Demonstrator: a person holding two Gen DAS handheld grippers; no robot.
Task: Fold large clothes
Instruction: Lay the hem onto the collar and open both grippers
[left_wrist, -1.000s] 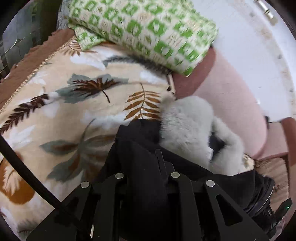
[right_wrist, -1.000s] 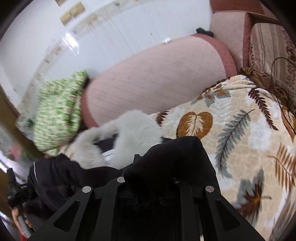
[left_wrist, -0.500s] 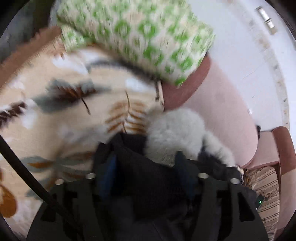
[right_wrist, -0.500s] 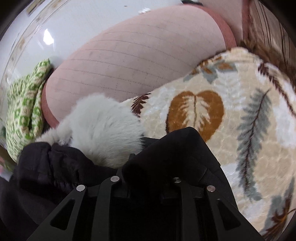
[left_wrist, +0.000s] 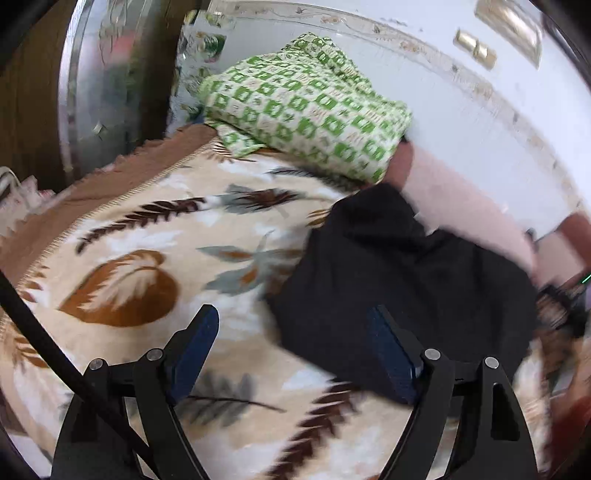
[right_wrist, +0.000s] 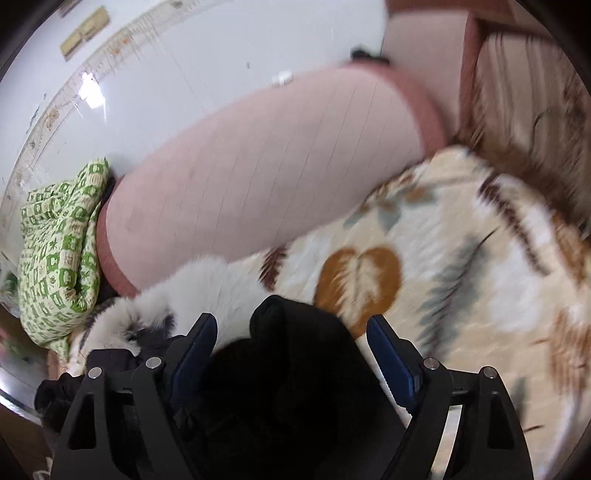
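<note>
Left wrist view: my left claw (left_wrist: 291, 332) gapes wide, empty, over the leaf blanket (left_wrist: 147, 240); the black coat (left_wrist: 406, 266) lies bunched beside it.

Right wrist view: my right claw (right_wrist: 291, 336) is spread too, cloth loose between its fingers. The coat's fur trim (right_wrist: 192, 291) could spring the fold open.
</note>
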